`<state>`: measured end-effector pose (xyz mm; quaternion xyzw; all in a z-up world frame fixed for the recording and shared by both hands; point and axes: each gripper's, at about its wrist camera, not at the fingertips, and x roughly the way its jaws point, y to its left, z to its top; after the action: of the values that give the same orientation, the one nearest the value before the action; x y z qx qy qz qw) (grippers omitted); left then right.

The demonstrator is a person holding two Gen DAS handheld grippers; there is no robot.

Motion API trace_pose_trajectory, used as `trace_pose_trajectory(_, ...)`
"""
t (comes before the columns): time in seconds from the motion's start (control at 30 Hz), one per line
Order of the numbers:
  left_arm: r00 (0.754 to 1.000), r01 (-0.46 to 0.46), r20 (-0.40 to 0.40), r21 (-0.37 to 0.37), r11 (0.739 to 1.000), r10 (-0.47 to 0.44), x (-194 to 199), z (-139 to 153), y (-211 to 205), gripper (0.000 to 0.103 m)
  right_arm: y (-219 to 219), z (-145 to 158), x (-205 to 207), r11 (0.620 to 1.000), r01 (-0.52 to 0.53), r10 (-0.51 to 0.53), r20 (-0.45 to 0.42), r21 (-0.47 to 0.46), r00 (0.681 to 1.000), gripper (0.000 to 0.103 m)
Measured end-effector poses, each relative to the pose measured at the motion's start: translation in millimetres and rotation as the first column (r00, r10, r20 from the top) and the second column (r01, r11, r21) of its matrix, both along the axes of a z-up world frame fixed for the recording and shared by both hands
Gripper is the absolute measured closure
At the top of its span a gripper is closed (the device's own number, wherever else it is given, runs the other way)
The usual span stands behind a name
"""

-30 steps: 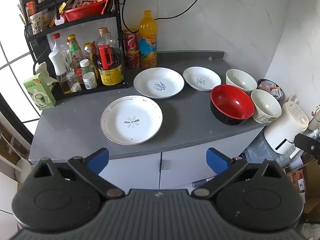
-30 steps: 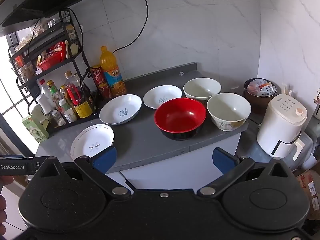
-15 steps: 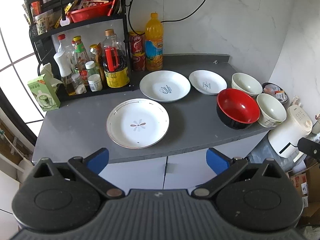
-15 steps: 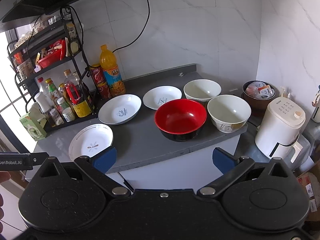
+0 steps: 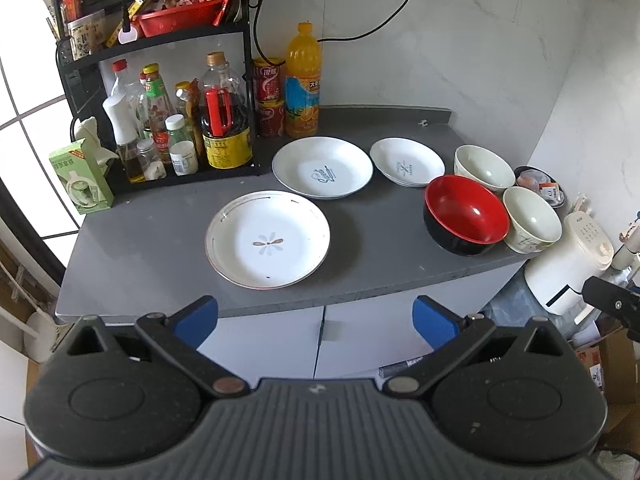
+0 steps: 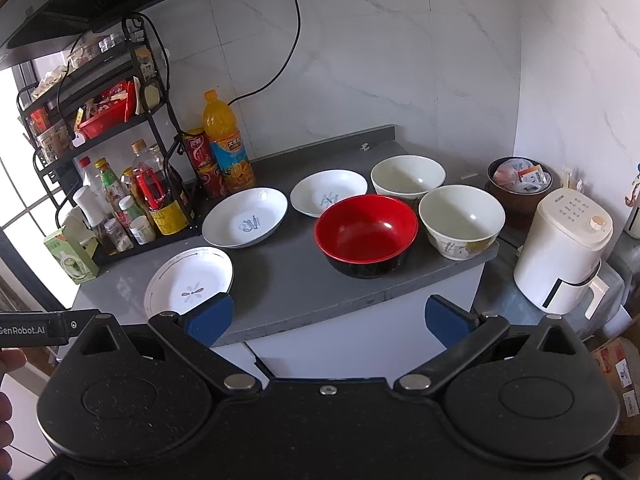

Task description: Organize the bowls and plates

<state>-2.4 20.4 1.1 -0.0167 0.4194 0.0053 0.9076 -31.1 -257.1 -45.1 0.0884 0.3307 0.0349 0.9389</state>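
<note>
Three white plates lie apart on the grey counter (image 5: 160,236): a flower-marked plate (image 5: 267,239) in front, a larger plate (image 5: 322,167) behind it, a small plate (image 5: 407,161) to the right. A red-and-black bowl (image 5: 466,213) and two cream bowls (image 5: 484,162) (image 5: 532,219) stand at the right end. The same plates (image 6: 188,282) (image 6: 245,217) (image 6: 329,198) and bowls (image 6: 366,234) (image 6: 408,175) (image 6: 462,220) show in the right wrist view. My left gripper (image 5: 316,318) and right gripper (image 6: 328,316) are open, empty, in front of the counter edge.
A black rack (image 5: 160,92) of bottles and jars stands at the back left, with an orange drink bottle (image 5: 303,80) and red cans (image 5: 269,96) beside it. A green box (image 5: 80,178) is at the left. A white appliance (image 6: 562,248) and a brown tub (image 6: 520,188) stand right of the counter.
Both grippers have drawn slightly back and up from the counter, so the dishes look a little smaller. Nothing on the counter has moved. Both grippers stay open.
</note>
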Motion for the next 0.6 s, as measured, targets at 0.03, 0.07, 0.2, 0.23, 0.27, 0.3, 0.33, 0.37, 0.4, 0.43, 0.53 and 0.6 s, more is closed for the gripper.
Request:
trace_pose_trajectory(0.03,1.0,-0.001,0.003,0.0,1.0,0.001,-0.6,0.3,-0.2,0.0,0.1,0.2,0.2,1.0,0.001,-0.001,0.0,0.001,1.0,0.0)
trace_pose_trajectory(0.07,1.0,-0.001,0.006,-0.004,1.0,0.001,-1.0,0.6,0.2,0.0,0.2,0.2,0.2,1.0,0.001,-0.001,0.0,0.001,1.0,0.0)
trace_pose_trajectory(0.2,1.0,0.002,0.002,-0.004,1.0,-0.002,1.3,0.1,0.3,0.0,-0.2,0.1,-0.7,1.0,0.006,-0.006,0.002,-0.002,1.0,0.0)
trace_pose_trajectory(0.23,1.0,0.003,0.004,-0.004,1.0,-0.003,1.8,0.3,-0.2,0.0,0.0,0.0,-1.0,1.0,0.008,-0.008,0.0,-0.002,1.0,0.0)
trace_pose_trajectory(0.27,1.0,0.003,0.006,-0.003,1.0,-0.003,2.4,0.3,-0.2,0.0,0.1,-0.5,-1.2,1.0,0.011,-0.011,-0.001,-0.003,1.0,0.0)
trace_pose_trajectory(0.3,1.0,0.0,0.006,-0.002,1.0,0.0,3.0,-0.4,-0.5,0.0,-0.3,-1.3,-1.2,1.0,0.015,-0.015,-0.003,-0.004,1.0,0.0)
trace_pose_trajectory(0.33,1.0,-0.003,0.004,-0.001,1.0,0.003,3.5,-1.1,-1.1,0.0,-1.2,-1.7,-0.6,1.0,0.02,-0.02,-0.004,-0.004,1.0,0.0)
trace_pose_trajectory(0.37,1.0,-0.003,0.001,-0.002,1.0,0.003,3.9,-1.8,-1.5,0.0,-1.9,-2.0,-0.5,1.0,0.026,-0.026,-0.005,-0.001,1.0,0.0)
trace_pose_trajectory(0.4,1.0,0.0,0.0,-0.005,1.0,0.0,4.8,-1.9,-2.0,0.0,-3.4,-2.6,-1.2,1.0,0.028,-0.028,-0.005,0.001,1.0,0.0)
trace_pose_trajectory(0.43,1.0,0.004,-0.001,-0.005,1.0,-0.004,6.0,-1.6,-2.7,0.0,-3.8,-2.7,-1.3,1.0,0.029,-0.029,-0.005,0.002,1.0,0.0)
trace_pose_trajectory(0.53,1.0,0.012,0.003,0.0,1.0,-0.012,6.8,-1.5,-4.9,0.0,-3.2,-3.0,-1.1,0.999,0.033,-0.033,-0.005,-0.004,0.999,0.0)
trace_pose_trajectory(0.6,1.0,0.013,0.0,-0.001,1.0,-0.013,8.1,-2.4,-5.8,0.0,-3.9,-3.3,-0.3,0.999,0.036,-0.036,-0.007,-0.003,0.999,0.0)
